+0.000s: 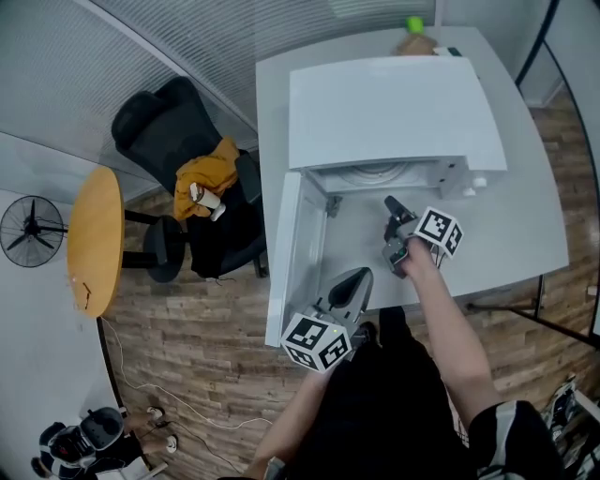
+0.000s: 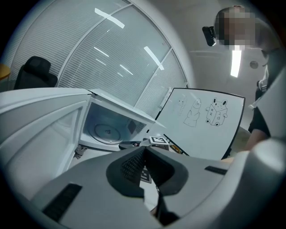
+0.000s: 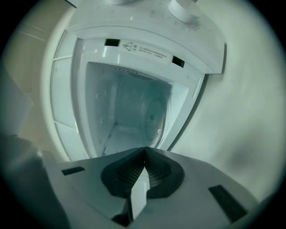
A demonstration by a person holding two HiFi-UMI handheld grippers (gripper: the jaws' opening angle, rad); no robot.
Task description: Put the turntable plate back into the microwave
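Note:
The white microwave stands on a white table with its door swung open to the left. The glass turntable plate lies flat inside the cavity; it also shows in the left gripper view and, turned sideways, in the right gripper view. My right gripper is just outside the cavity mouth, shut with nothing between its pads. My left gripper hangs farther back near the table's front edge, jaws together and empty.
A black office chair with an orange cloth stands left of the table, beside a round wooden table and a floor fan. A whiteboard stands to the right. A green-topped object sits behind the microwave.

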